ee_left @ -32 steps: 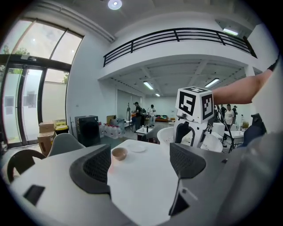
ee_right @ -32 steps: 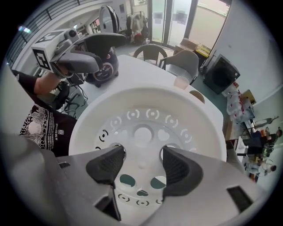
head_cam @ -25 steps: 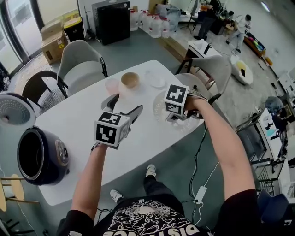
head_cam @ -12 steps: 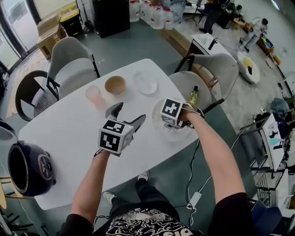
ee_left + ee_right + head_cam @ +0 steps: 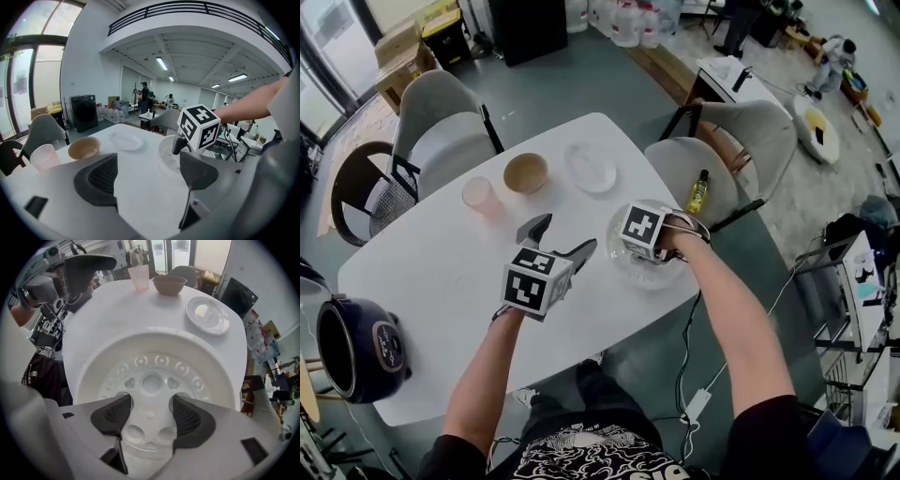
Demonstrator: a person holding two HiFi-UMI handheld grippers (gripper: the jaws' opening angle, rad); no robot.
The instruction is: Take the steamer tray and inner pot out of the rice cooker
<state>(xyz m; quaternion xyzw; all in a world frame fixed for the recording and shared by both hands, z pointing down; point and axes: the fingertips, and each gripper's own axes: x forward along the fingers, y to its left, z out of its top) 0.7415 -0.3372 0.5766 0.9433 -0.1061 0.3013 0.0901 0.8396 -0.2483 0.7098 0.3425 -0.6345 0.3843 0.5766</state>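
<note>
Nearest, at the desk's (image 5: 441, 253) near-left corner and well left of the steamer tray (image 5: 642, 274), the dark rice cooker (image 5: 356, 347) lies with its opening turned sideways; its inside is too dark to read. Just left of the tray, the left gripper (image 5: 561, 234) hangs over bare desk, jaws wide apart and empty. The tray itself sits flat on the desk at its right edge. Directly above the tray, the right gripper (image 5: 152, 414) points straight down, jaws well apart over the perforated floor and pinching nothing. Beyond the tray and to its left stand a pink cup (image 5: 478, 195), then a tan bowl (image 5: 526, 172). A clear plate (image 5: 591, 167) lies beyond the tray. Right of the tray, a small bottle (image 5: 700, 190) rests on a grey chair (image 5: 675, 164).
</note>
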